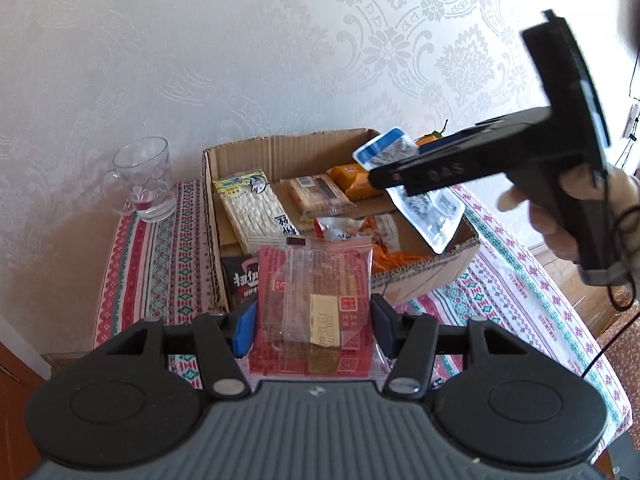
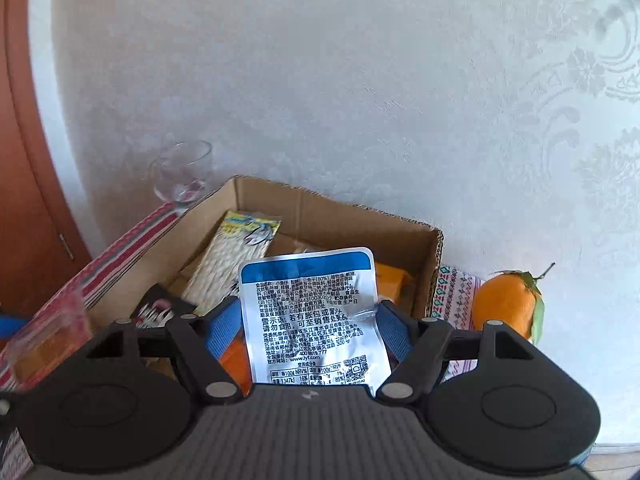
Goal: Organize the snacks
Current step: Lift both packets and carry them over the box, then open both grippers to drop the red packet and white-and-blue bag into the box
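My left gripper [image 1: 314,326] is shut on a red see-through snack packet [image 1: 314,304], held just in front of the near wall of the cardboard box [image 1: 424,276]. My right gripper [image 2: 310,320] is shut on a silver pouch with a blue top band [image 2: 312,308], held above the box [image 2: 328,208]. In the left wrist view that pouch [image 1: 428,208] hangs over the box's right side, pinched by the right gripper [image 1: 394,178] in a person's hand [image 1: 560,216]. Several snack packs lie inside the box, among them a long white-and-yellow pack [image 1: 252,208].
A glass mug [image 1: 144,178] stands on the patterned tablecloth [image 1: 160,264] left of the box. An orange with leaves [image 2: 508,306] sits right of the box by the wall. The wallpapered wall runs close behind the box. A wooden door [image 2: 28,208] is at the left.
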`<act>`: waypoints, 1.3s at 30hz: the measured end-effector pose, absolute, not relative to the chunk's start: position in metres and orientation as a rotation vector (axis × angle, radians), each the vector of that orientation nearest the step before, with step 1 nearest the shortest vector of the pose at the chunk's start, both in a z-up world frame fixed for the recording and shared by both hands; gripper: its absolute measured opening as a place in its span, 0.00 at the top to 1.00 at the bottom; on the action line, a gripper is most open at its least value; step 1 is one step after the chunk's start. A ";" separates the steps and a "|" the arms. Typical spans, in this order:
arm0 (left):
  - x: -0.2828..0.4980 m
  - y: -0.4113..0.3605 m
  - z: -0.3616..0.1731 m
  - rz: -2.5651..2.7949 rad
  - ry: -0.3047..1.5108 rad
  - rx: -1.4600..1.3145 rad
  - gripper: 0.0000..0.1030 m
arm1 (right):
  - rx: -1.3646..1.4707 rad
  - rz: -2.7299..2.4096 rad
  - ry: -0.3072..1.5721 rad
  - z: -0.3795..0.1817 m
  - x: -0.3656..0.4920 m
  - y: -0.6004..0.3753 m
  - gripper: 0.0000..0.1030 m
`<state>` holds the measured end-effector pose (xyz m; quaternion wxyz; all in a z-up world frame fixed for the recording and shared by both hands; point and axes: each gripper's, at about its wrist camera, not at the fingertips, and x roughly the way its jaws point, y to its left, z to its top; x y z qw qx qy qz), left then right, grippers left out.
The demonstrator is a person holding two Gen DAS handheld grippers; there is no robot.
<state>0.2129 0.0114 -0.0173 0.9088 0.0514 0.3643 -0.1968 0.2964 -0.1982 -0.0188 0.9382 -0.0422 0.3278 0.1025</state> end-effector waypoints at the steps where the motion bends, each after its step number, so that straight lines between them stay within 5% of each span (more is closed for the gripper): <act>1: 0.216 0.011 -0.018 -0.405 0.752 0.107 0.45 | -0.093 0.206 0.679 -0.021 0.303 -0.198 0.24; 4: 0.224 0.009 -0.019 -0.409 0.757 0.101 0.45 | -0.104 0.193 0.707 -0.033 0.318 -0.198 0.21; 9: 0.243 0.005 -0.019 -0.414 0.764 0.091 0.45 | -0.008 0.173 0.701 -0.044 0.309 -0.210 0.00; 36: 0.379 -0.034 -0.042 -0.263 0.835 0.079 0.45 | -0.022 0.110 0.611 -0.054 0.220 -0.186 0.00; 39: 0.387 -0.036 -0.041 -0.219 0.816 0.080 0.33 | -0.011 0.110 0.614 -0.054 0.218 -0.187 0.00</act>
